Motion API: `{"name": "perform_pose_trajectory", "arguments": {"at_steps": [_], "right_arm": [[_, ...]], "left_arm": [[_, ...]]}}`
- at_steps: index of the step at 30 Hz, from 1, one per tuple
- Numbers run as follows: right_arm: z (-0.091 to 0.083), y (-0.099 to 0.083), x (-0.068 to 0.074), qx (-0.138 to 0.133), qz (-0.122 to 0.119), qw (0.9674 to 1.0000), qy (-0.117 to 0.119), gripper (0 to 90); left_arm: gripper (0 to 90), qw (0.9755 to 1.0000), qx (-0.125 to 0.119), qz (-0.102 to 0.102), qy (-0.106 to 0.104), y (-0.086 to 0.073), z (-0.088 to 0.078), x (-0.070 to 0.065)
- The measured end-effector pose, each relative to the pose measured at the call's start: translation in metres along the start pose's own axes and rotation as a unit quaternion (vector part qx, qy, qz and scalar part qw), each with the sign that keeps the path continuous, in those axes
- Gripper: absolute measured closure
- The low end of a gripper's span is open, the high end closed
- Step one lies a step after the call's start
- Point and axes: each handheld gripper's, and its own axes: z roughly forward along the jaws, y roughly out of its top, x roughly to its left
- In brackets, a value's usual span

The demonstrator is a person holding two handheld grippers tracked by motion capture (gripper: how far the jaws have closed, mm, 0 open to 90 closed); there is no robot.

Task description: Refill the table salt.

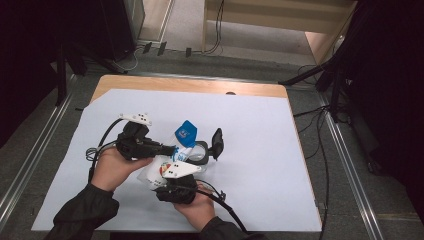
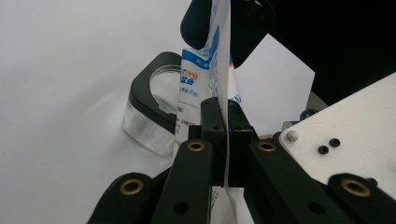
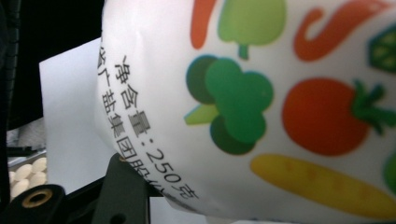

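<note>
From my high view the white sheet is evenly lit, bright against dark, murky surroundings; shadows are soft. The picture is slightly grainy. Just ahead of the right gripper, the bag is so close its print blurs.

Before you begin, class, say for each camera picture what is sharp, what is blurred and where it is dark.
High view: soft overall, the floor's edges dark, the white sheet evenly lit. Left gripper view: the bag pinched in its jaws is fairly sharp, the glass jar softer. Right gripper view: the bag's printed vegetables are close and blurred, its black text readable.
</note>
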Motion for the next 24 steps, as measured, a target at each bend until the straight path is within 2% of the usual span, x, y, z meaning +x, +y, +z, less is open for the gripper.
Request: {"name": "perform_pose_trajectory", "arguments": {"at_steps": [4,11,17,24], "right_arm": [[0.000,-0.001,-0.002,0.001,0.017,0.9998,0.009,54.1],[0.001,-0.002,-0.003,0.007,0.021,0.9997,0.008,52.5],[0.000,-0.006,-0.007,0.003,0.046,0.9987,0.021,54.8],[-0.001,-0.008,-0.010,-0.003,0.072,0.9970,0.029,55.9]], "left_arm": [[90.0,1.0000,0.002,-0.007,-0.004,0.001,0.004,0.002],[90.0,0.9999,0.007,-0.011,-0.003,0.003,0.010,0.004],[90.0,0.9997,0.014,-0.015,-0.009,0.003,0.017,0.006],[84.0,0.9990,0.022,-0.028,-0.028,0.001,0.018,0.012]]}}
